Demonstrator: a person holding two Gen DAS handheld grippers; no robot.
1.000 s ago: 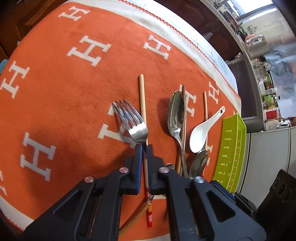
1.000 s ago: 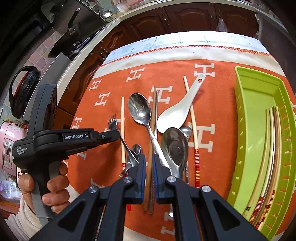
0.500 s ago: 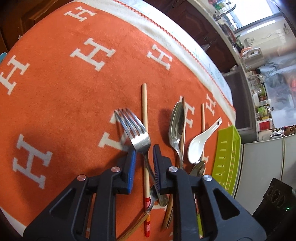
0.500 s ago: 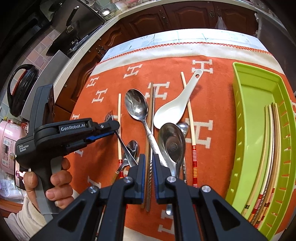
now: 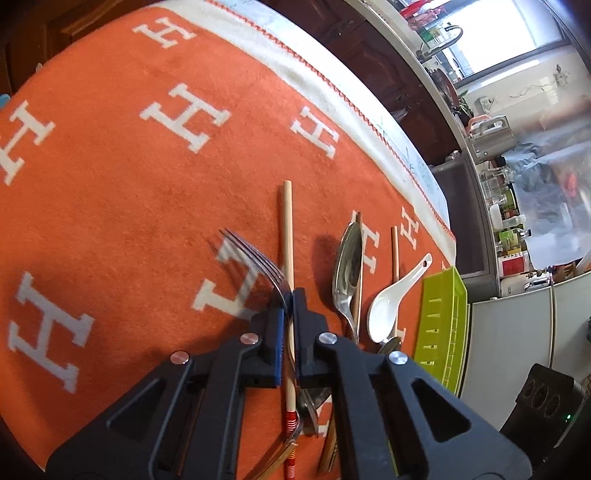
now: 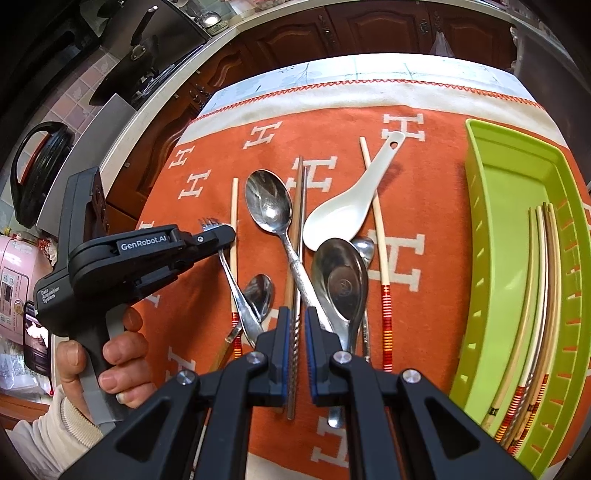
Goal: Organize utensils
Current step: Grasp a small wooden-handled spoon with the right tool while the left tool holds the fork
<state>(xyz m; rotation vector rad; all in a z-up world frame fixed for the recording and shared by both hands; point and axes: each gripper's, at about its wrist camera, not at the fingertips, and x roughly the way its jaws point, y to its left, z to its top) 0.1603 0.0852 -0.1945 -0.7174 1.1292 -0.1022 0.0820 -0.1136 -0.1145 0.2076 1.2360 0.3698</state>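
Reclosed since 0.5 s ago, the left gripper [image 5: 287, 299] pinches the fork [image 5: 258, 258] neck, tilting it off the orange cloth [image 5: 110, 184]; right gripper [image 6: 295, 317] straddles a metal chopstick [image 6: 297, 236], slightly spread. Next: lift toward the right-side green tray [image 6: 509, 258]

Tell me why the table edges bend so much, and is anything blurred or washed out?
Both views come through fisheye lenses, so the cloth border bows. In the left wrist view the window is blown out, and the fork in the left tool looks smeared. In the right wrist view the spoons carry bright glints, the rest is sharp.
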